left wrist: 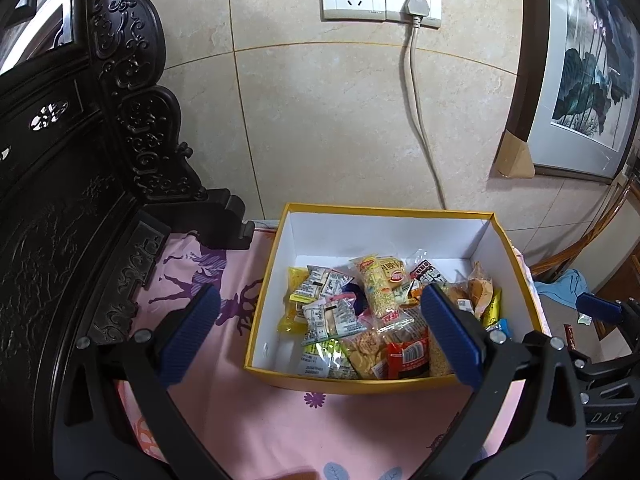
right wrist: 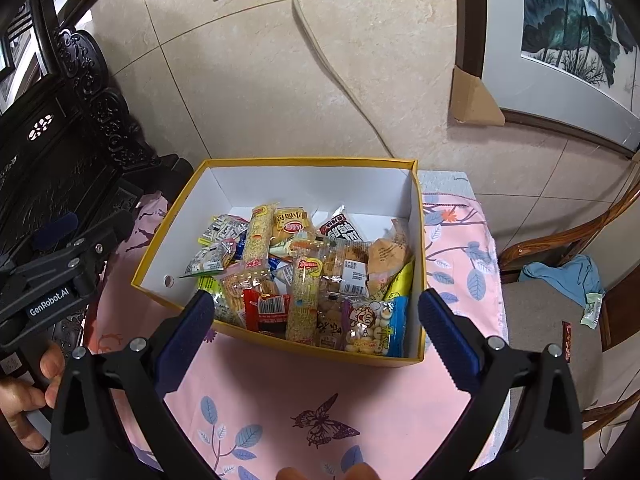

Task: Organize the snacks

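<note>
Pink cloth covers the surface (right wrist: 280, 392), where the yellow box (right wrist: 276, 342) holds the snacks (right wrist: 304, 276); left tool (left wrist: 320, 332) and right tool (right wrist: 314, 330) both spread wide, holding nothing

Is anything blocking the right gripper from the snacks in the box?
Nothing visible does. The right gripper hangs open above the box's near wall, and the snacks lie uncovered below.
</note>
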The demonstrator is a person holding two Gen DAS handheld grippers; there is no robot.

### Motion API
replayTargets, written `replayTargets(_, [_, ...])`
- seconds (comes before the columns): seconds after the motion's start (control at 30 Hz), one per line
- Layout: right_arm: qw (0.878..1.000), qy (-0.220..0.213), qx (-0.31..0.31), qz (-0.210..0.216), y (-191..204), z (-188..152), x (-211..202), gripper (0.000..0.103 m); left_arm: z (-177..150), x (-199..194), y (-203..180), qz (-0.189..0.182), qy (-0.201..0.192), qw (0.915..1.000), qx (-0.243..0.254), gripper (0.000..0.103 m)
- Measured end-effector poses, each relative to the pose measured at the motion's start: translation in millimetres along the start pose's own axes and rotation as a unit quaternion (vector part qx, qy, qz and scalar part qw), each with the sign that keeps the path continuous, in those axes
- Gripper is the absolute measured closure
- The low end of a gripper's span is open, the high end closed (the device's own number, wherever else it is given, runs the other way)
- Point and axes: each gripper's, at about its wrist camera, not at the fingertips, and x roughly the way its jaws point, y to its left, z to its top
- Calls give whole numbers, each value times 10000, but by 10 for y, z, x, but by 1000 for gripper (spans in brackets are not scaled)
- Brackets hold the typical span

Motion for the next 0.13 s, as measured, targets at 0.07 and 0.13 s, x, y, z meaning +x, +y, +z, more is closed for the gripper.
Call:
replayTargets(0.07, [10000,1,0,9,5,-2,-2,1,-5,1,5,-11,12,10000,6,2])
replayTargets(0.13, [10000,1,6,11,8,-2,-6,1,-16,5,6,-28,42,10000,11,2])
